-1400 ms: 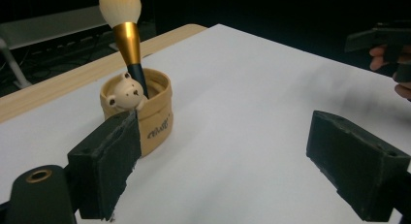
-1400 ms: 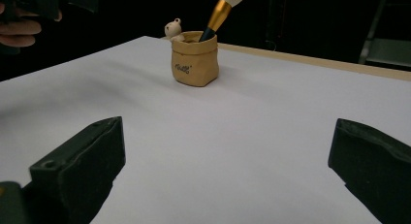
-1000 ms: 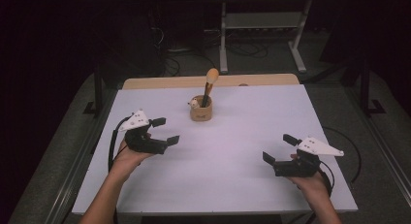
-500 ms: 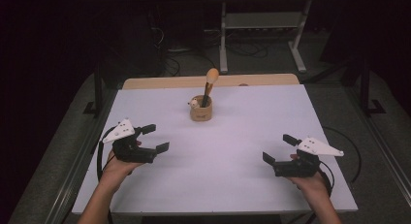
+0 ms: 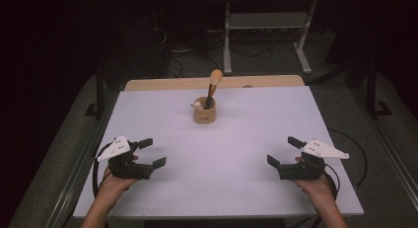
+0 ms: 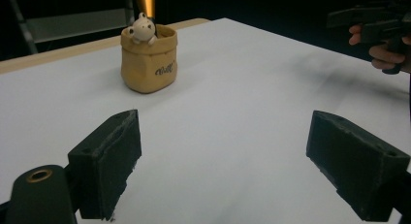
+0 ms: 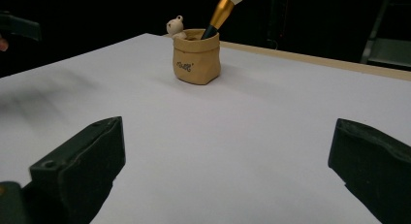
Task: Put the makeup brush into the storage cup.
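Meanwhile, both grippers rest low on the white bench, jaws spread wide and empty: left gripper (image 5: 145, 154), right gripper (image 5: 286, 152). Well ahead of and between the jaws stands a small tan bag-shaped pot (image 5: 204, 110) holding a gold-ferruled makeup brush (image 5: 213, 83). A good grasp likely means approaching the brush handle above the rim.

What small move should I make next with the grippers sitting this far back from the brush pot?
Probably ease the right gripper forward toward the makeup brush, jaws kept open. Both grippers hold nothing, the left gripper sits just as far back, and the brush stands tilted in the tan pot at the table's far middle, with bare surface between.
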`<state>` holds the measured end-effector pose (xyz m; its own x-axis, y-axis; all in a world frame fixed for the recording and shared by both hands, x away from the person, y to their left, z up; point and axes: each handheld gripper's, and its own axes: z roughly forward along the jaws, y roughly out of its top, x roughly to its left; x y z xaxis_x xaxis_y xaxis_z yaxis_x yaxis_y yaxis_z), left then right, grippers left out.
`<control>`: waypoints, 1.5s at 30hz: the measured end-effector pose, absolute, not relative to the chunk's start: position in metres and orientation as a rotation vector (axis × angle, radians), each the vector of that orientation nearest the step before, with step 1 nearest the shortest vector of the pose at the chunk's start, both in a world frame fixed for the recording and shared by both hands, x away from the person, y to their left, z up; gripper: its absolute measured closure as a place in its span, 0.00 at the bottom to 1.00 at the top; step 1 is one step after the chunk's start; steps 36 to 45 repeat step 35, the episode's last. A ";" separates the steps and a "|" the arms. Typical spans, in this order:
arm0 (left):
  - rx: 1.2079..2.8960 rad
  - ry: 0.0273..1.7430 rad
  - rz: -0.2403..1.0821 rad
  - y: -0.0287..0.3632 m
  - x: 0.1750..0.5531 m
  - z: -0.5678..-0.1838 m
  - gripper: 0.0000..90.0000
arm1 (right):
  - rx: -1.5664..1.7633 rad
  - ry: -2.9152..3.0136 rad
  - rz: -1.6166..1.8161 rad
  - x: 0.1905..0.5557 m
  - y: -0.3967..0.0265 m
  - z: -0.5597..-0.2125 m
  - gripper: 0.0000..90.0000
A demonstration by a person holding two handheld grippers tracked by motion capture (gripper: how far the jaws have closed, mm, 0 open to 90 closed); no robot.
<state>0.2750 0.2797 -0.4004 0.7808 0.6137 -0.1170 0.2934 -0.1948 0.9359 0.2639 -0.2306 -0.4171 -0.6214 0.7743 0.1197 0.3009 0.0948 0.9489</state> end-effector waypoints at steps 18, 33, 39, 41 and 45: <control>1.775 0.739 0.329 0.295 0.265 -0.415 0.12 | 1.074 1.990 1.519 0.263 -0.232 -0.422 0.00; 1.820 0.743 0.322 0.294 0.267 -0.419 0.11 | 1.097 2.016 1.488 0.263 -0.234 -0.424 0.00; 1.824 0.741 0.319 0.294 0.268 -0.420 0.11 | 1.094 2.017 1.488 0.263 -0.235 -0.424 0.00; 1.824 0.741 0.319 0.294 0.268 -0.420 0.11 | 1.094 2.017 1.488 0.263 -0.235 -0.424 0.00; 1.824 0.741 0.319 0.294 0.268 -0.420 0.11 | 1.094 2.017 1.488 0.263 -0.235 -0.424 0.00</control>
